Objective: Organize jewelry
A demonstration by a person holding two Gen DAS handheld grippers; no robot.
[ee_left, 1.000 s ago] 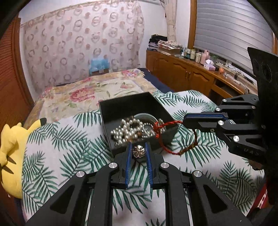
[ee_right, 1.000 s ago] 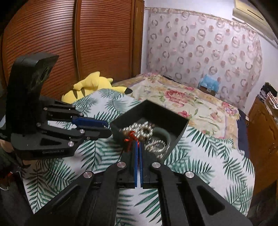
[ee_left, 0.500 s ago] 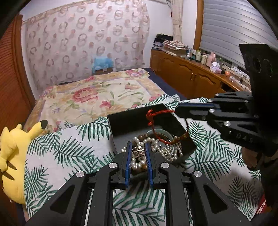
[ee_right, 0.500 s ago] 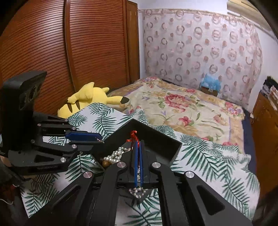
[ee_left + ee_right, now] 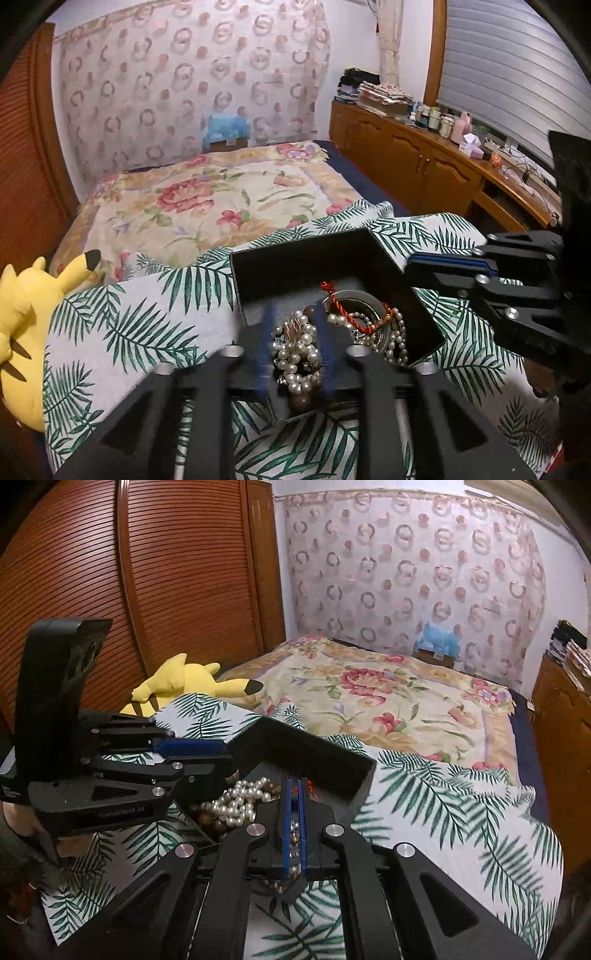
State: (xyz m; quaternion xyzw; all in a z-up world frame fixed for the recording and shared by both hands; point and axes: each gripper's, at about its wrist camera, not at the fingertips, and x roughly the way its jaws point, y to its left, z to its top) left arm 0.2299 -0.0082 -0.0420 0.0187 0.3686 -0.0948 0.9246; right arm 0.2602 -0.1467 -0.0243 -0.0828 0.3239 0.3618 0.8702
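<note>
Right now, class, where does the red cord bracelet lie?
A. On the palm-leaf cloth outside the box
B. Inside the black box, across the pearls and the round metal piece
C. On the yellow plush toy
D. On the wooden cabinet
B: the left wrist view shows the red cord bracelet inside the black box, draped over the pearls and the round metal piece.

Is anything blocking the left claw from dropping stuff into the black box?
Nothing visible blocks it. The left claw hangs right over the open black box, with pearls showing between its fingers. The red cord lies inside the box too, and the right claw is beside it, not underneath.
</note>
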